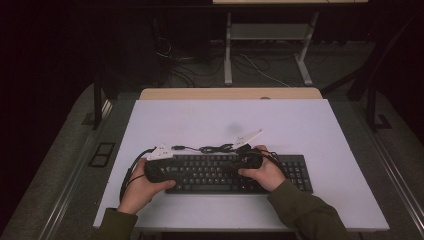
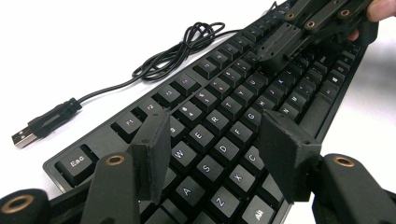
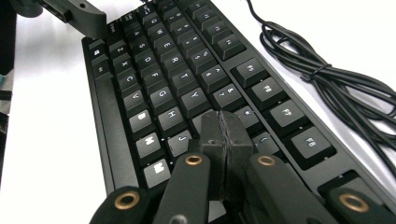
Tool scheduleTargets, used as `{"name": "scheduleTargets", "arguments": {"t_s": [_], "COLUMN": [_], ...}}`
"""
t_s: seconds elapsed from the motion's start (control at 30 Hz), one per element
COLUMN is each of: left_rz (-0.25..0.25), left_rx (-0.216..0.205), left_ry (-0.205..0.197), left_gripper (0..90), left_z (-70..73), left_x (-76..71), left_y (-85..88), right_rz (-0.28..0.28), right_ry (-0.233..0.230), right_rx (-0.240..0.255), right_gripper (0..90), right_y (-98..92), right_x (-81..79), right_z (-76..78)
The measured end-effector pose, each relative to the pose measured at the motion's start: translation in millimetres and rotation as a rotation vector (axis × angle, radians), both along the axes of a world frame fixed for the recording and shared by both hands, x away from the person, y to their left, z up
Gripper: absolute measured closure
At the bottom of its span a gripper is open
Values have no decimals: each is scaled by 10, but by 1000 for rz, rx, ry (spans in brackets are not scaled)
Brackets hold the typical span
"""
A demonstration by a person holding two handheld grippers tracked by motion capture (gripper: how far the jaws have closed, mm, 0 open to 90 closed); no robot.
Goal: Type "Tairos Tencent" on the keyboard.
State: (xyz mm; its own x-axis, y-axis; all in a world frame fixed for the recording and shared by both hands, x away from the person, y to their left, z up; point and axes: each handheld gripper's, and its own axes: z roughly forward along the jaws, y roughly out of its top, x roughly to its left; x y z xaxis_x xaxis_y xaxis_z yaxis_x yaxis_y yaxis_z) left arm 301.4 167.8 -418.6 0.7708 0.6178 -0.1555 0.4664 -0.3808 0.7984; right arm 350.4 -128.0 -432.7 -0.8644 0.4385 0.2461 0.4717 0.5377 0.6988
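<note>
Over black plastic keyboard (image 1: 235, 173) (white table (image 1: 300, 125)): L gripper (image 2: 219, 154), jaws apart. R gripper (image 3: 226, 135), jaws together, tips on keys.

Left gripper over keyboard, jaws apart

The left gripper (image 2: 212, 154) hovers above the letter keys at the Esc end of the black keyboard (image 2: 224, 112), jaws spread with nothing between them. The right gripper (image 2: 280, 44) sits over the far keys, jaws together. The coiled cable (image 2: 182, 46) and USB plug (image 2: 42, 123) lie on the white surface (image 2: 70, 46).
</note>
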Motion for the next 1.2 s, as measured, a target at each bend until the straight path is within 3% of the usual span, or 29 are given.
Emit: {"name": "scheduleTargets", "arguments": {"t_s": [0.23,0.6,0.93,1.2], "left_rz": [-1,-3,-19,-19], "left_rx": [-2,-21,-15,1], "left_ry": [3,13,20,31], "left_gripper": [440,515,709,889], "left_z": [9,22,59,85], "left_x": [0,-3,-1,20], "left_y": [7,8,-18,-64], "right_rz": [-5,-32,-59,-68], "right_ry": [-4,-34,-44,-54], "right_rx": [27,96,143,151], "right_gripper": [848,647,478,428], "right_y": [-23,-80,-121,-135], "right_x": [0,4,17,25], "right_z": [42,114,126,134]}}
